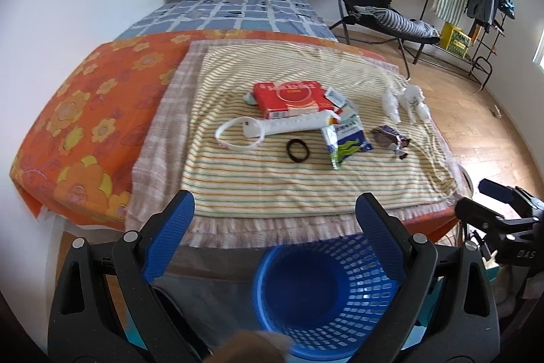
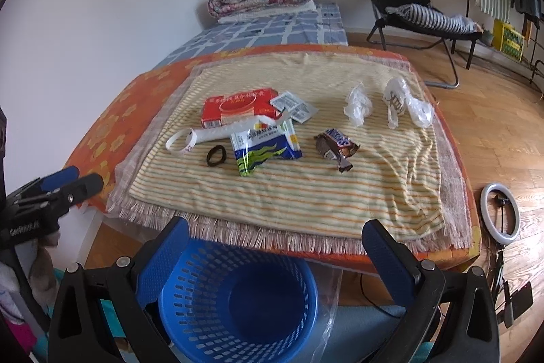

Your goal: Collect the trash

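- Bedding filled most of both views: a striped yellow blanket point(image 2: 306, 186) lay over an orange flowered sheet point(image 1: 85, 111), and its soft, wrinkled weave looked likely to snag a fingertip and drag along with any low grab.
- Below the bed's near edge stood the blue basket point(image 2: 238, 298), empty as far as could be seen; a careless release near its rim would probably have dropped the trash onto the floor instead.
- Both claws hovered over that basket with jaws spread wide and nothing between them: the left gripper point(image 1: 272, 237) and the right gripper point(image 2: 275, 257), each well apart from the litter.
- On the blanket's middle sat a red box point(image 2: 238, 109) with a white tube point(image 2: 221, 133) leaning against it; lifting one could have shifted the other.
- A blue-and-white wrapper point(image 2: 265, 147) and a brown candy wrapper point(image 2: 336, 147) lay flat, so thin that the fingers might have closed on cloth instead.
- Crumpled clear plastic point(image 2: 404, 106) near the far right edge could have slid off if nudged.
- A black hair tie point(image 2: 216, 155) was arguably not trash, and might have been swept in by mistake.
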